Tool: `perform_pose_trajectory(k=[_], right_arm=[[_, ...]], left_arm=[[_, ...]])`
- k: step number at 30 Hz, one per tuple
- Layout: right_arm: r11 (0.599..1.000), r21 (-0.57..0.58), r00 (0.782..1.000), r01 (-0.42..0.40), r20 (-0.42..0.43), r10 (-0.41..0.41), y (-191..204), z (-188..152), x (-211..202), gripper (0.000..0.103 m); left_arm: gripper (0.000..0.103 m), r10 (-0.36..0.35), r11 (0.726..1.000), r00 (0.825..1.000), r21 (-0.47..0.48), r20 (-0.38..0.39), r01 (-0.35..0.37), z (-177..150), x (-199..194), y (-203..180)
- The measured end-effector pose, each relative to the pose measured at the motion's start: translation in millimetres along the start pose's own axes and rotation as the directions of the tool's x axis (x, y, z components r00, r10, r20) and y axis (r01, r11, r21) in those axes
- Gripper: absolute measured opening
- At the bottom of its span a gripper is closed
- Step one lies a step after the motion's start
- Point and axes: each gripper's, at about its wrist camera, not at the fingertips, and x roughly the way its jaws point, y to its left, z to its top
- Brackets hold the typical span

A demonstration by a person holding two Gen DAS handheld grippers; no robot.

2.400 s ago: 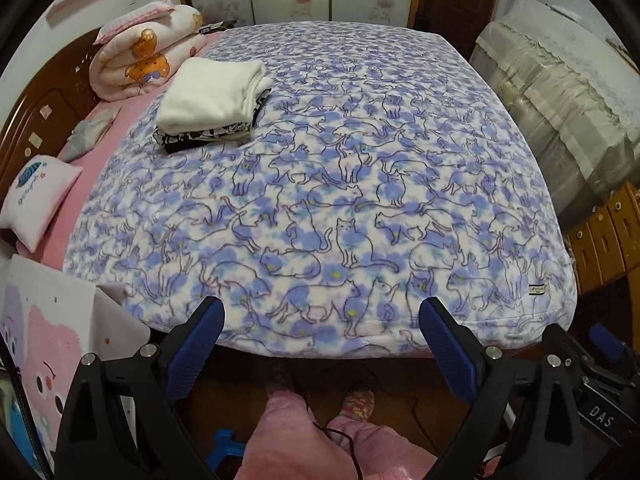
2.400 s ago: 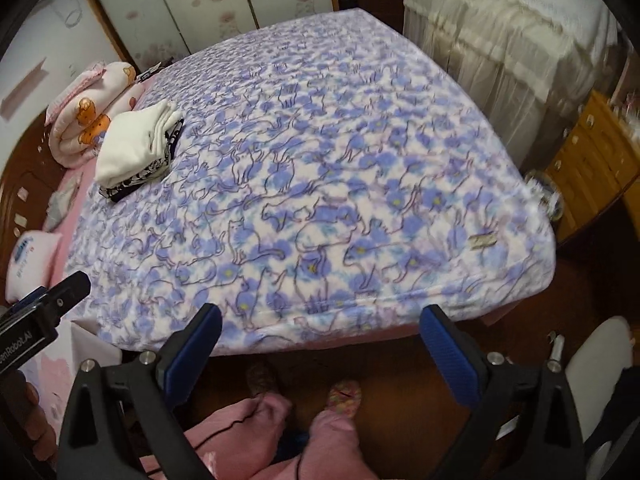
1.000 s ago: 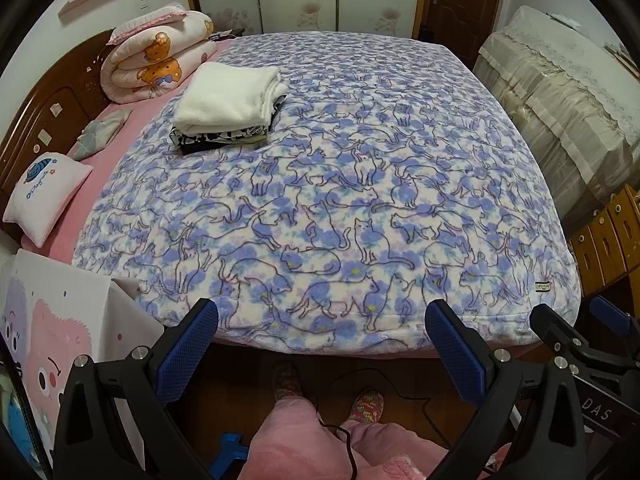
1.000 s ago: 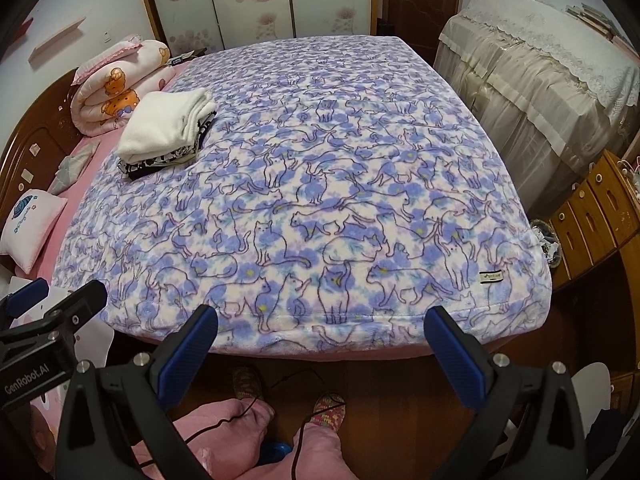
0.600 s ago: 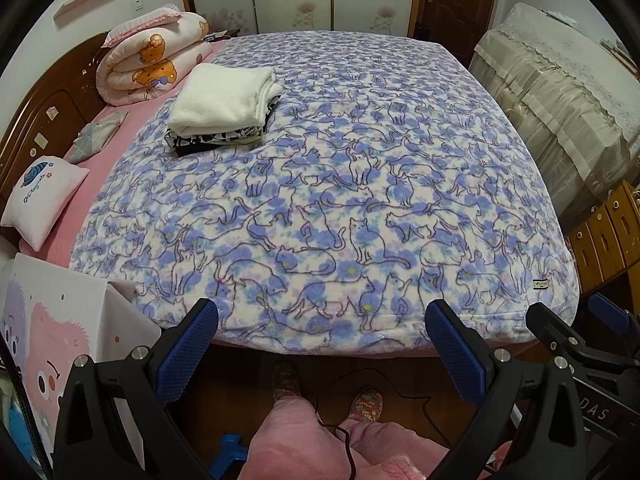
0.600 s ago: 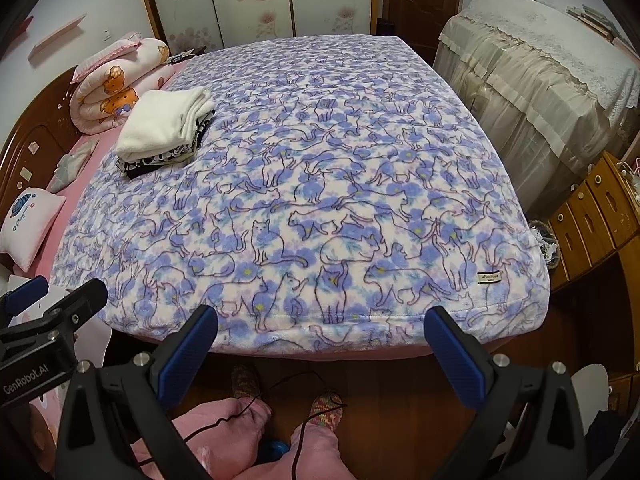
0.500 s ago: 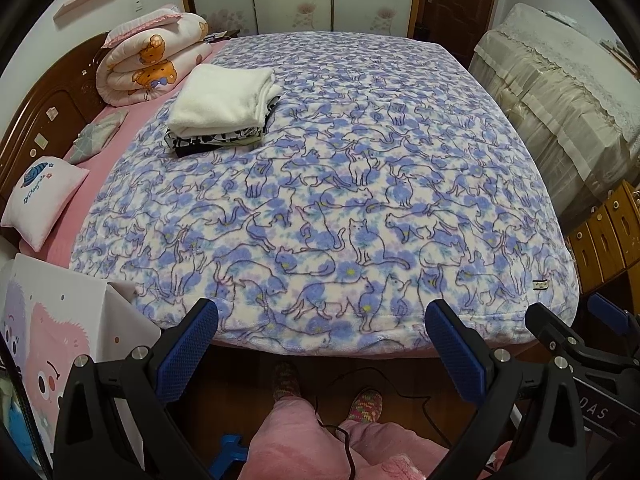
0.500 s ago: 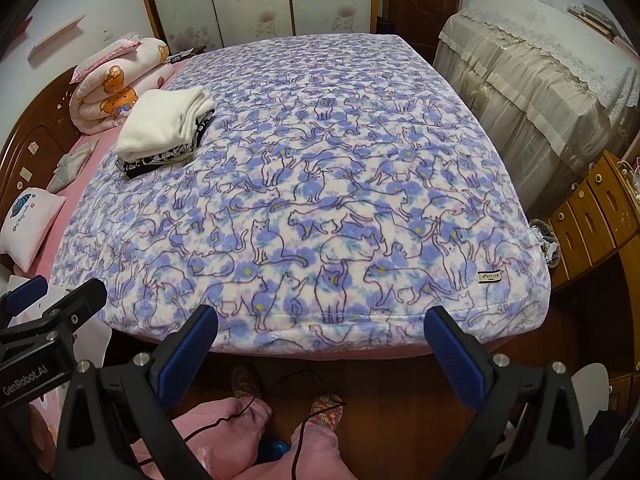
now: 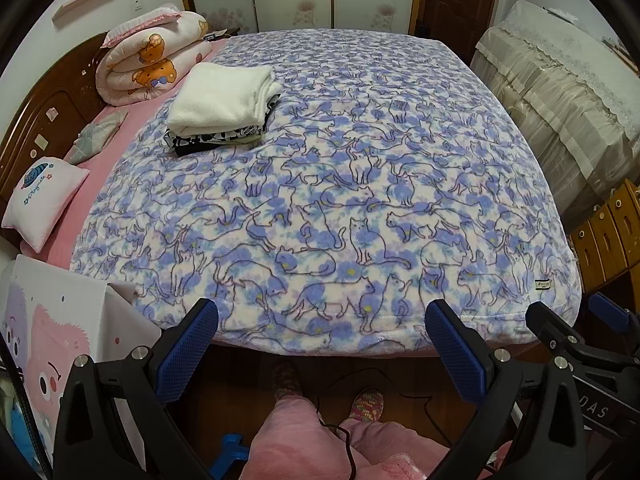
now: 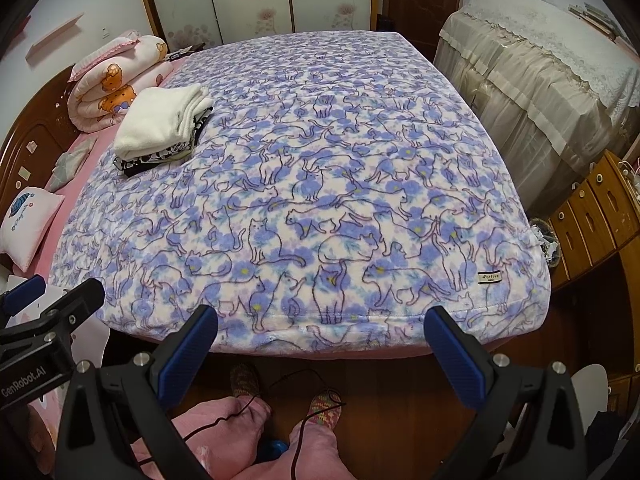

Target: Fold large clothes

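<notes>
A stack of folded clothes, white piece on top of black-and-white ones, lies on the far left of a bed covered by a purple cat-print blanket. My left gripper hangs open over the floor before the bed's near edge, nothing between its blue pads. My right gripper is likewise open and empty at the near edge. Each gripper shows in the other's view at the side: the right gripper, the left gripper. No unfolded garment is in sight.
A rolled bear-print quilt and a small pink pillow lie by the wooden headboard. A cloth-covered piece of furniture and wooden drawers stand right. A pink cartoon box stands left. The person's pink-trousered legs and slippers are below.
Both grippers have tilted upward and steadied, so the bed sits more level in view. Nothing was grasped; the stack has not moved.
</notes>
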Motion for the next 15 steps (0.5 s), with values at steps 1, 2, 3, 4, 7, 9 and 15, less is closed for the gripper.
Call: perform_pose_trajectory(k=[1, 2, 3, 4, 7, 9, 15], right_arm=[[1.0, 0.0, 1.0, 0.0, 0.0, 0.0, -0.4, 0.3, 0.2, 0.103], [1.0, 0.0, 1.0, 0.0, 0.0, 0.0, -0.5, 0.4, 0.3, 0.103], [1.0, 0.0, 1.0, 0.0, 0.0, 0.0, -0.5, 0.6, 0.3, 0.103], [1.0, 0.0, 1.0, 0.001, 0.0, -0.001, -0.7, 0.9, 0.4, 0.103], [1.0, -0.002, 1.0, 0.0, -0.001, 0.0, -2.1, 1.8, 1.1, 0.103], [1.0, -0.003, 1.0, 0.0, -0.002, 0.0, -2.6, 2.2, 1.6, 0.103], [1.0, -0.003, 1.0, -0.001, -0.003, 0.001, -2.1, 3.0, 1.9, 0.103]], left_arm=[[0.103, -0.002, 1.0, 1.0, 0.003, 0.0, 0.002, 1.2, 0.9, 1.1], [0.103, -0.001, 1.0, 1.0, 0.006, 0.001, 0.001, 1.8, 0.8, 0.4], [0.103, 0.001, 1.0, 1.0, 0.002, 0.001, -0.001, 0.9, 0.7, -0.2], [0.103, 0.0, 1.0, 1.0, 0.002, 0.0, 0.0, 0.9, 0.8, -0.4], [0.103, 0.003, 1.0, 1.0, 0.001, -0.002, -0.003, 0.3, 0.5, -2.4], [0.103, 0.001, 1.0, 1.0, 0.0, 0.001, -0.001, 0.2, 0.0, -4.0], [0.103, 0.0, 1.0, 1.0, 0.01, 0.002, 0.0, 3.9, 2.1, -5.7]])
